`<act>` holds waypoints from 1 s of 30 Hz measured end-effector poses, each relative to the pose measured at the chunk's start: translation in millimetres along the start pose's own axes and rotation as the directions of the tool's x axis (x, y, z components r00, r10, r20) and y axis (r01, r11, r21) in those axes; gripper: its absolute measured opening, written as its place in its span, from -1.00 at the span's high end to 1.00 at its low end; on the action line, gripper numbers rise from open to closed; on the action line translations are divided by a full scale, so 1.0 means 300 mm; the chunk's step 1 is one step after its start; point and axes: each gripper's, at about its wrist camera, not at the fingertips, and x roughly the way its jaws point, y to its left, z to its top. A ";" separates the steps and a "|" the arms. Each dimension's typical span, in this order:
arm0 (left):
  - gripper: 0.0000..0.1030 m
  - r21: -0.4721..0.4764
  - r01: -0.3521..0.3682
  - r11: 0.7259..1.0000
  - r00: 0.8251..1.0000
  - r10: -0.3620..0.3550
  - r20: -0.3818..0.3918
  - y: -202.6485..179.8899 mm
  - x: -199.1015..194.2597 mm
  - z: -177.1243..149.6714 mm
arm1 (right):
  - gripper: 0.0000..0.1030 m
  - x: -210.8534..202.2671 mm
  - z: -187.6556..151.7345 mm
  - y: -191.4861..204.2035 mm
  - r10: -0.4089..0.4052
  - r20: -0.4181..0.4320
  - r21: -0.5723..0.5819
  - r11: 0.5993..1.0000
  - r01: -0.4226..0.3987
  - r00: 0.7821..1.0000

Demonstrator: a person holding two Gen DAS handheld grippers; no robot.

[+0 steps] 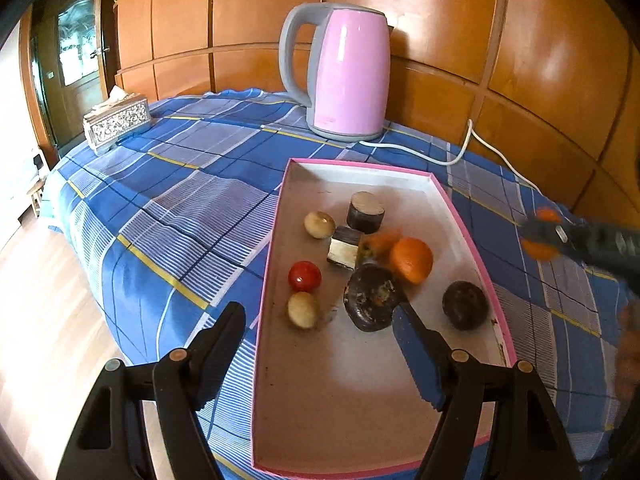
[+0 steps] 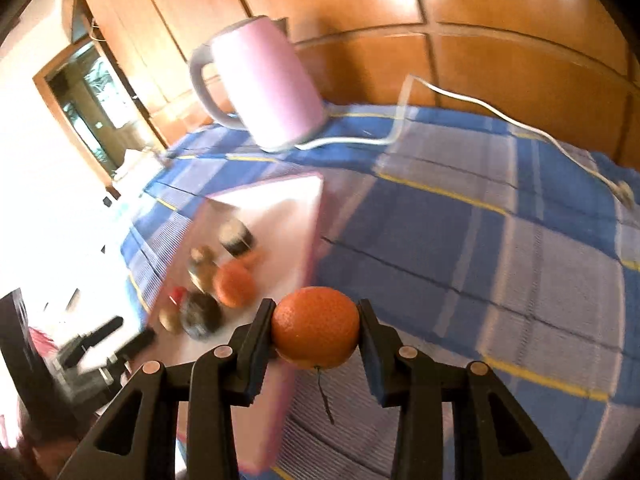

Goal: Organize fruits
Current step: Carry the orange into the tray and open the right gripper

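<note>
Below the left gripper [image 1: 320, 320] the pink-rimmed tray's [image 1: 276, 216] near end lies bare; ahead, fruits crowd its middle. Beyond stands a pink kettle [image 1: 348, 72], its white cord [image 1: 460, 152] trailing across open checked cloth [image 1: 192, 168].

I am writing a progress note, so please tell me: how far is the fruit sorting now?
Done: one orange fruit, a red round fruit and several dark and pale pieces lie in the pink-rimmed shallow box. In hand: the right claw grips another orange beside the box. Left: placing it; the left claw is open, empty.
</note>
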 end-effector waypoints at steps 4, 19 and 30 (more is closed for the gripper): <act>-0.49 -0.014 0.002 1.000 1.000 -0.002 -0.009 0.013 0.012 -0.001 | 0.22 0.082 0.099 0.089 0.015 0.004 -0.034 0.999 -0.015 1.000; -0.49 -0.034 0.002 0.999 1.000 -0.003 -0.027 0.029 0.041 -0.007 | 0.02 0.331 0.153 0.177 -0.055 -0.080 -0.134 0.990 0.044 0.995; -0.62 -0.015 -0.008 1.000 1.000 0.008 -0.012 0.004 0.014 -0.008 | -0.11 0.182 0.069 0.160 -0.076 0.006 -0.124 0.989 0.076 0.997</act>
